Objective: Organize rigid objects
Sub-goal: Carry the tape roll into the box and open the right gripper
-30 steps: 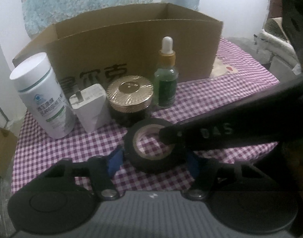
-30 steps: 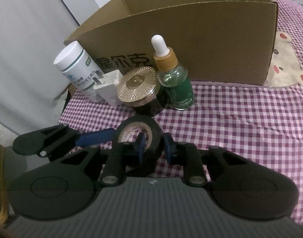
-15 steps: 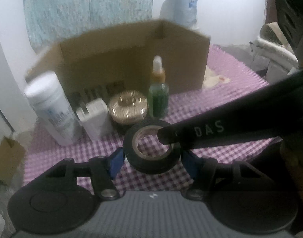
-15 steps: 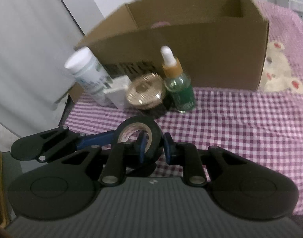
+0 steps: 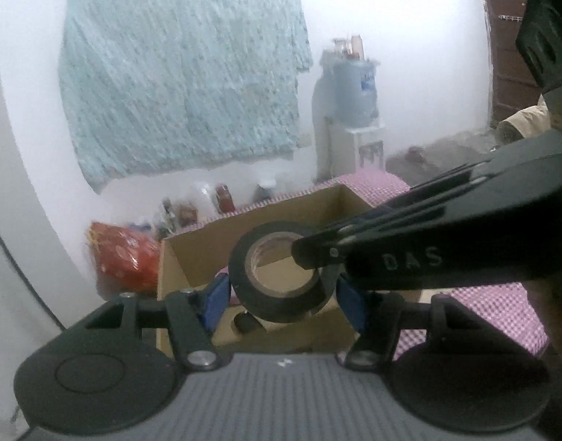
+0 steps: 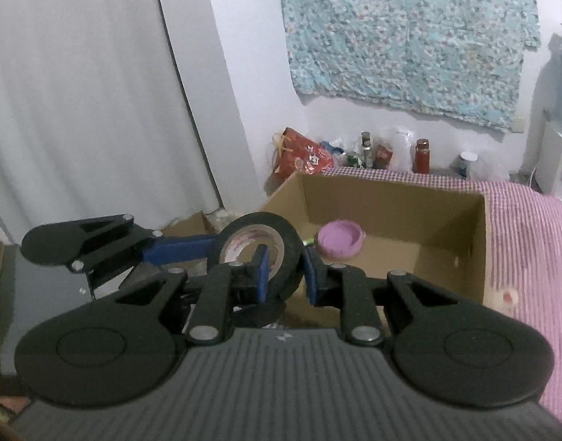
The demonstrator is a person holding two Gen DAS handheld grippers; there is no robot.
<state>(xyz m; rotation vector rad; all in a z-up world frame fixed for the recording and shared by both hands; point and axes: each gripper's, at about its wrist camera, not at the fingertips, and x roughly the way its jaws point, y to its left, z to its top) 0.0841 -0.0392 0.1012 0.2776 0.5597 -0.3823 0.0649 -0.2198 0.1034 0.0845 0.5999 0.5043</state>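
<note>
A black tape roll hangs in the air above the near wall of an open cardboard box. My left gripper is shut on it, with its blue pads against the roll's outer sides. My right gripper is shut on the same tape roll, pinching its wall with one pad inside the ring and one outside. The right gripper's black body reaches in from the right. One blue finger of the left gripper comes in from the left.
The cardboard box stands on a purple checked cloth and holds a pink round lid. Behind the box, a red bag and several bottles line the wall. A water dispenser stands at the right.
Both grippers have risen with the tape roll, from the cloth to above the box's rim. The bottles, jar and charger in front of the box have dropped out of view.
</note>
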